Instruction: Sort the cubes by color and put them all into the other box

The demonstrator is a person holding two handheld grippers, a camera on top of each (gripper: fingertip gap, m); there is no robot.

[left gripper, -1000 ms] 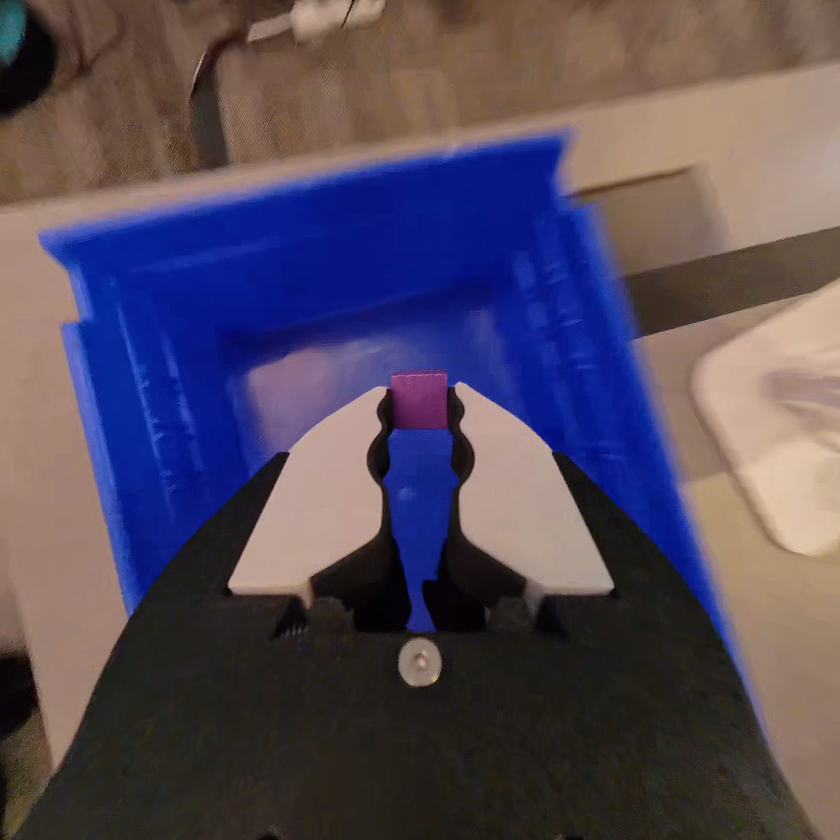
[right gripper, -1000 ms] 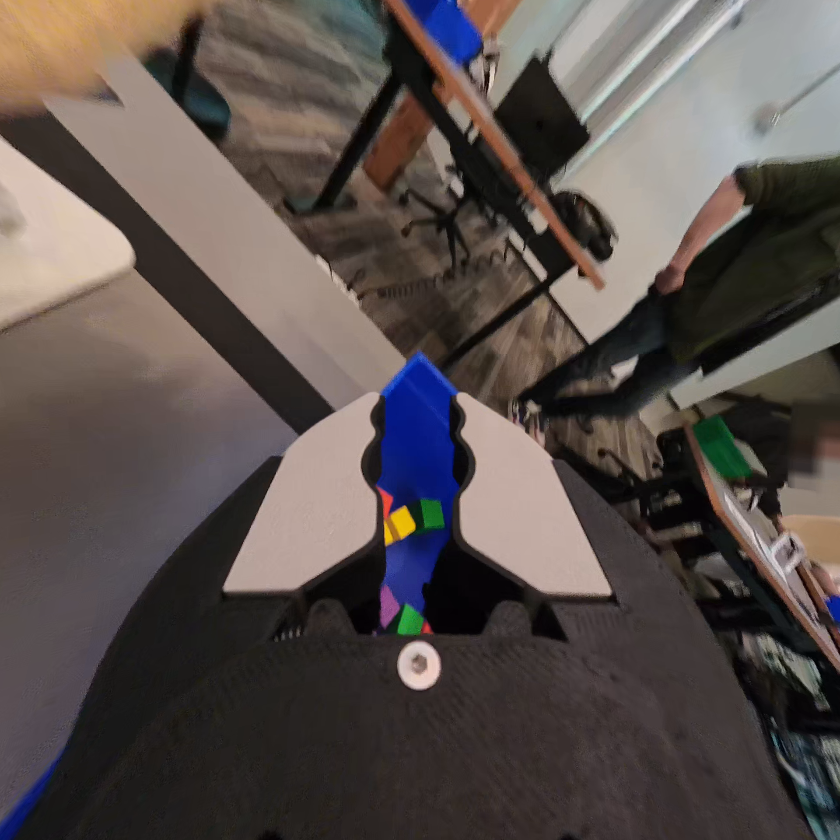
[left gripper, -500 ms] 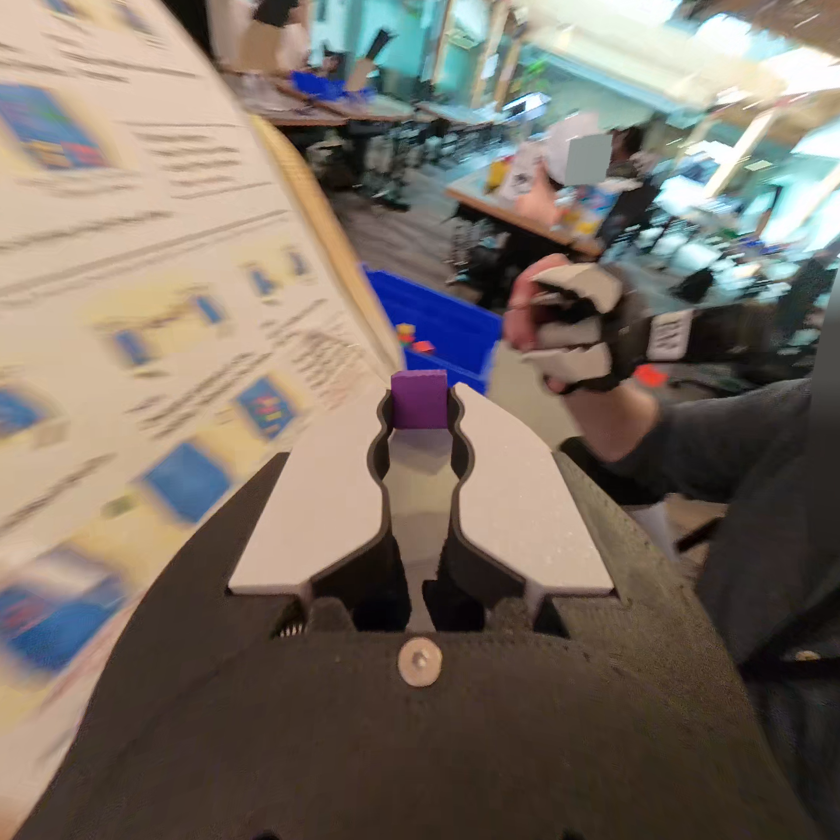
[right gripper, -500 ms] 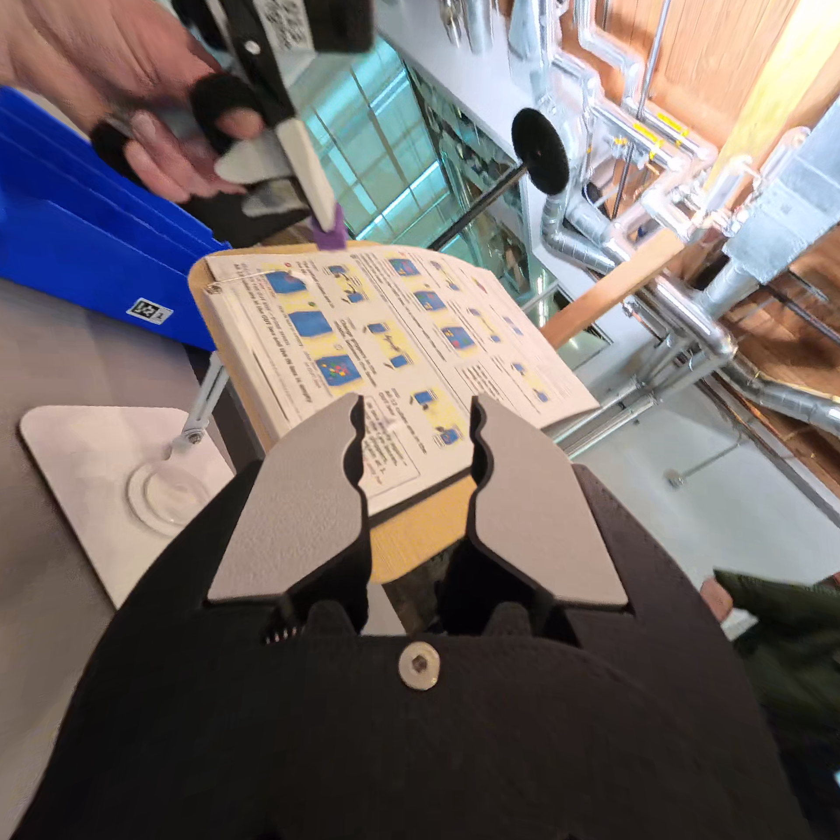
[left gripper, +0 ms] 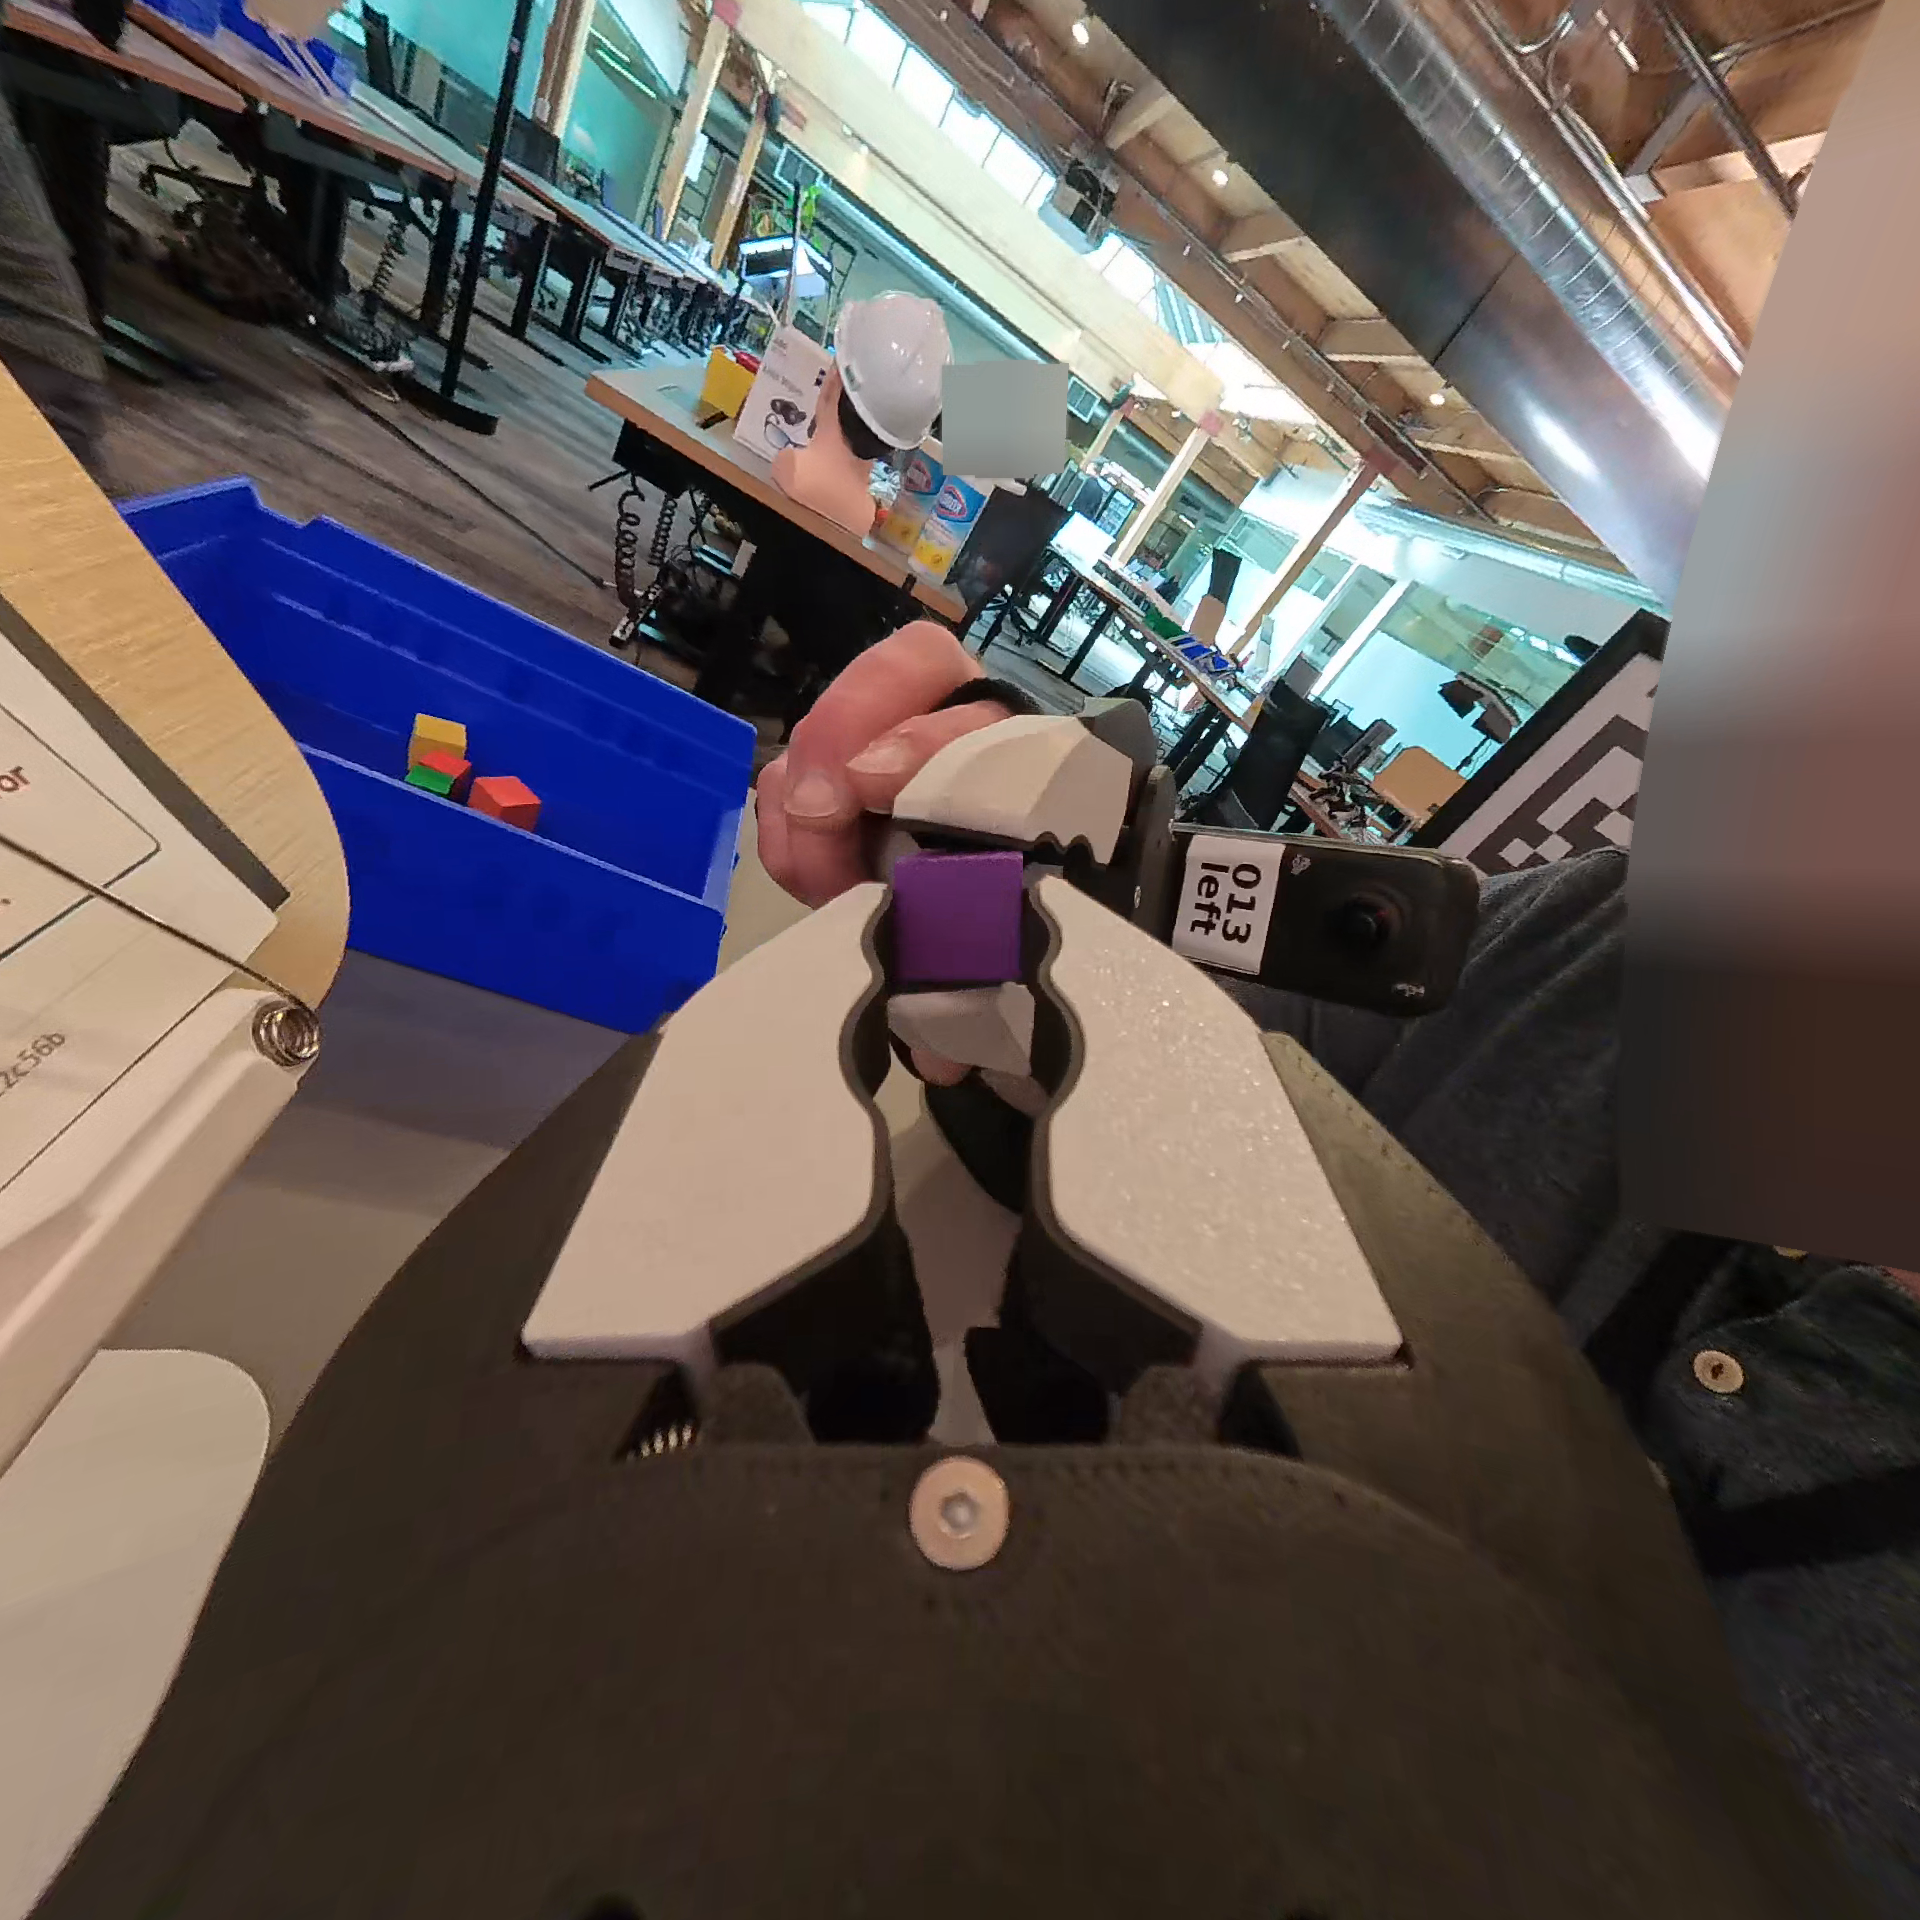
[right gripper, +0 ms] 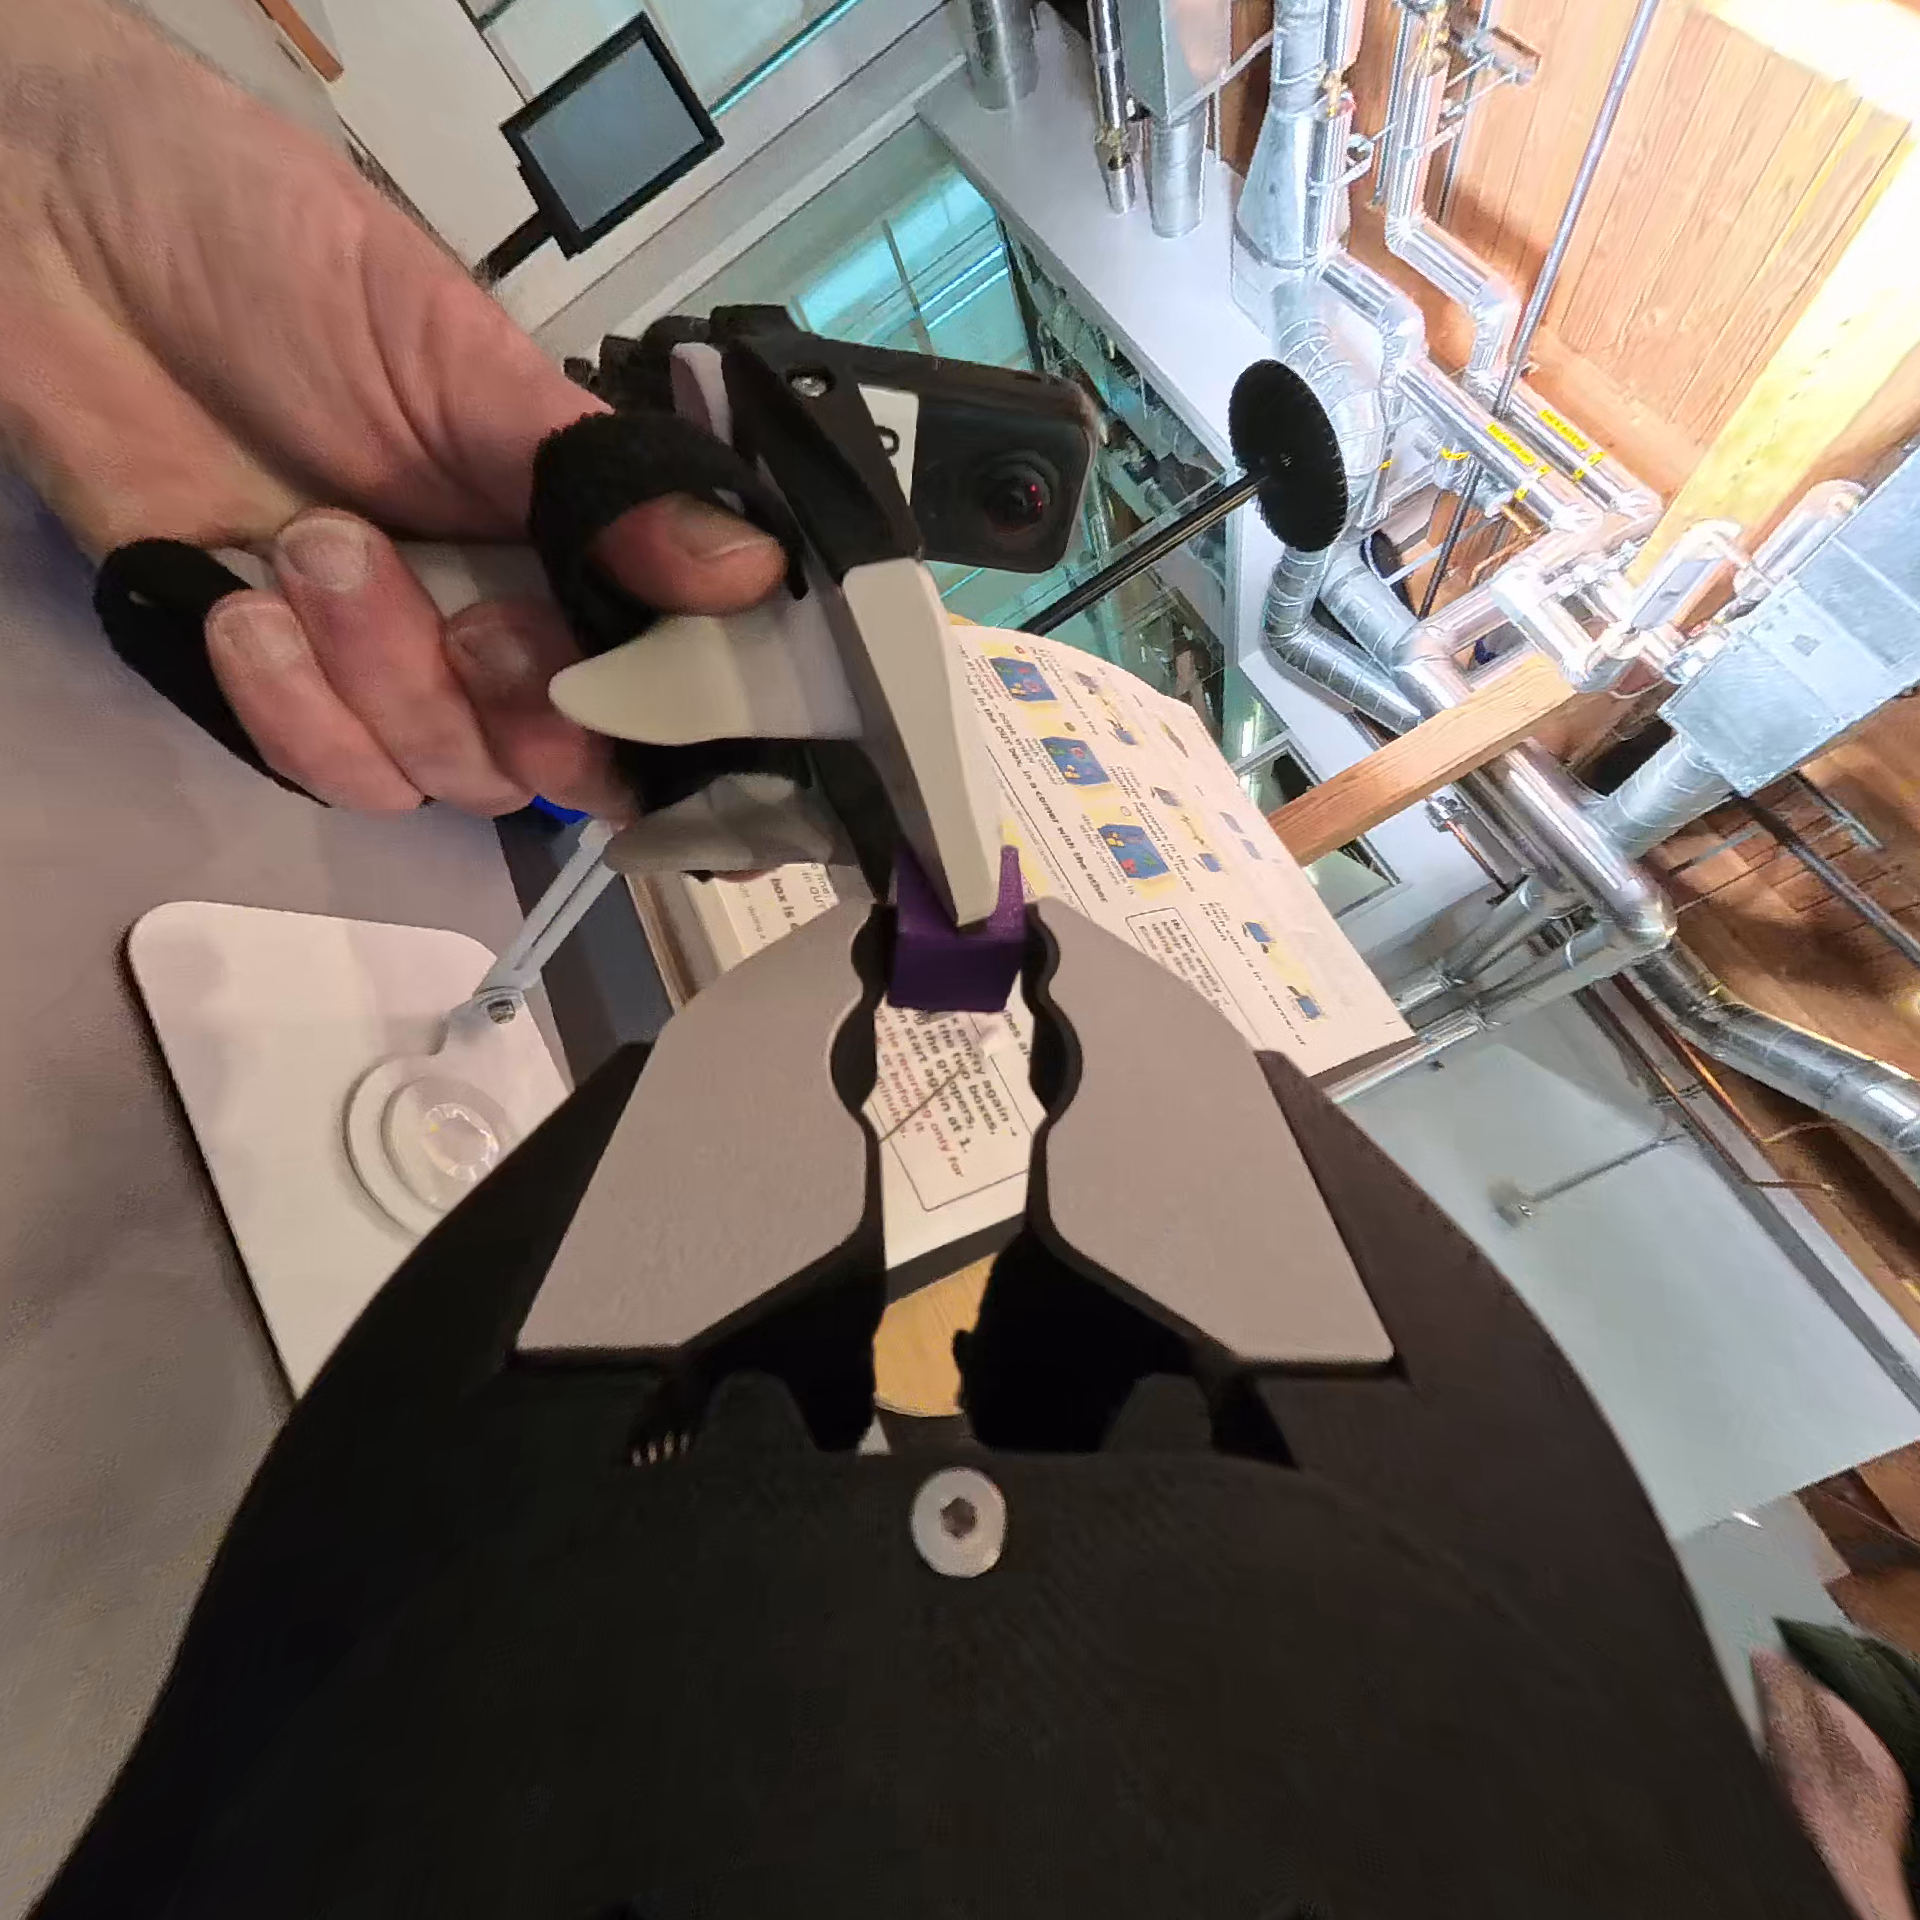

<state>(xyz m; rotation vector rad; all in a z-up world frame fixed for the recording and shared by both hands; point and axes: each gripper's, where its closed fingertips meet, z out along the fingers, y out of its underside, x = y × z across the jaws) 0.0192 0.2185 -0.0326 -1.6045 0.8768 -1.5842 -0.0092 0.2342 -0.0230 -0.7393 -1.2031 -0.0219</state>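
Here both grippers meet in mid-air on one purple cube, lifted well above the grey table. The left gripper pinches the cube, both pads tight against its side faces. The right gripper is closed on the same cube crosswise; in the left wrist view its upper finger sits over the cube's top and its lower finger under it. One pale left-gripper finger lies over the cube in the right wrist view, hiding part of it.

Room to move: air right of the cube is crowded by the right gripper body with its camera and the person's sleeve. The hand holding the right gripper sits between the cube and the blue box, just beside the box's near right corner. That box stands far left on the table, its near wall edge facing the grippers; inside lie a yellow cube, a green cube and two red cubes, grouped near the near wall.

Nearer left, a wooden board with a printed sheet leans on a white stand base, blocking the left side. Workshop desks fill the far background, one with a white hard hat.
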